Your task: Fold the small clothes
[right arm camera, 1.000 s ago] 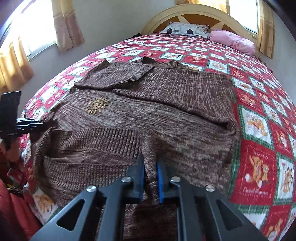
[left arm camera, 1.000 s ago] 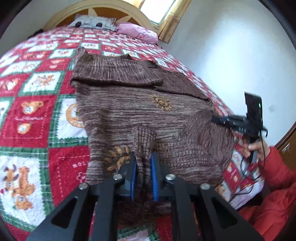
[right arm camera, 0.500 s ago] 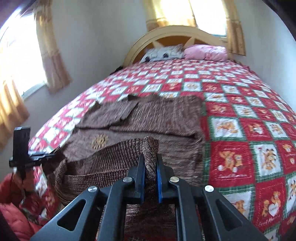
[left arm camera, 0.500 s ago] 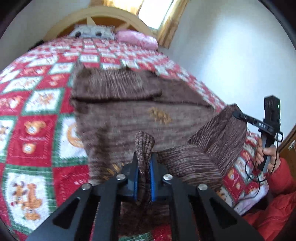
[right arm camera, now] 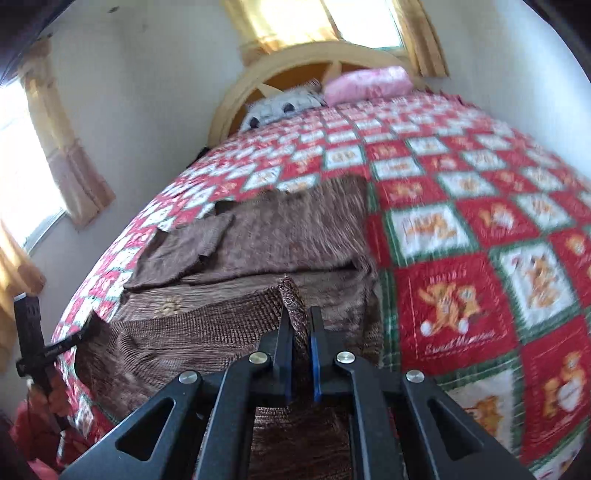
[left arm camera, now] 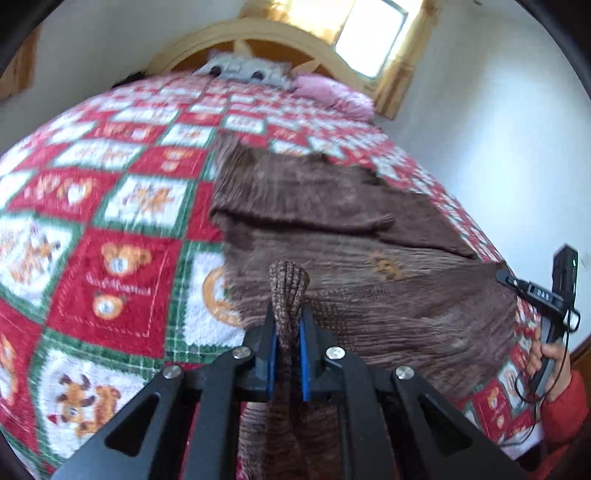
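A brown knit sweater [left arm camera: 332,221] lies on the bed with both sleeves folded across its chest; it also shows in the right wrist view [right arm camera: 280,236]. My left gripper [left arm camera: 287,325] is shut on the ribbed bottom hem at one corner and holds it lifted off the bed. My right gripper [right arm camera: 298,328] is shut on the hem at the other corner, also lifted. The hem hangs stretched between the two grippers above the sweater's lower half. The right gripper [left arm camera: 506,275] appears at the far right of the left wrist view.
The bed is covered by a red, green and white teddy-bear quilt [left arm camera: 110,258]. A pink pillow [right arm camera: 369,83] and a grey pillow [left arm camera: 243,70] lie by the wooden headboard. White walls and curtained windows [right arm camera: 314,22] surround the bed.
Both grippers have risen and moved toward the headboard, pulling the sweater's bottom hem up off the bed and over its lower half.
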A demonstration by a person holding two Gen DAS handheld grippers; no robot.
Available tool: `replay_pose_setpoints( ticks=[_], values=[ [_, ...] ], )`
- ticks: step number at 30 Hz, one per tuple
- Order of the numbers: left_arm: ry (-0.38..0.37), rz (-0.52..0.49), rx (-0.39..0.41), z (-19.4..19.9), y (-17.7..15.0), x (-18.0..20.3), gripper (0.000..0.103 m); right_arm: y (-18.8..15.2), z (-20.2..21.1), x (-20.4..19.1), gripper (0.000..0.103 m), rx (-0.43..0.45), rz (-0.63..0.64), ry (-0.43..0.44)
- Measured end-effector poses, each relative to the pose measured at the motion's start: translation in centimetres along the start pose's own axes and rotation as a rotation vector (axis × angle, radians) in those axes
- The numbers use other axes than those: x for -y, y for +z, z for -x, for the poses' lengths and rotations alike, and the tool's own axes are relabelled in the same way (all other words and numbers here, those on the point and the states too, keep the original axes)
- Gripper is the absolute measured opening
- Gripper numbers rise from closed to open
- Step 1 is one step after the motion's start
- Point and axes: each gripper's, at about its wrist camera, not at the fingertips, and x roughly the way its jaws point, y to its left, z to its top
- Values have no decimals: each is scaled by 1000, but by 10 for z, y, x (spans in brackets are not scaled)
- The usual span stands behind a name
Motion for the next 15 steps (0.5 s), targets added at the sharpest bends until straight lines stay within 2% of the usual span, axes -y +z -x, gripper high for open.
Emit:
replay_pose_setpoints(
  ticks=[1,2,4,6,9,13,15],
  values=[
    [2,24,-12,-2,-1,-6,10,-1,-2,7,9,3,-34,-7],
    [-13,52,-20,-5,-2,-11,10,0,-4,16,20,-2,-76,-14],
    [-20,55,-16,-4,-2,-11,10,1,-4,30,34,-26,-158,-64],
    [-2,22,-17,-3,-3,-6,10,2,3,27,35,-10,-119,-47],
    [-3,17,-14,-5,-3,-3,10,4,6,18,54,-18,-48,-48],
    [-58,104,-14,-5,-2,-15,10,2,0,9,55,-62,35,32],
    [-73,123,-16,-6,-2,-17,10,-3,-9,-2,55,-96,128,6]
  ],
)
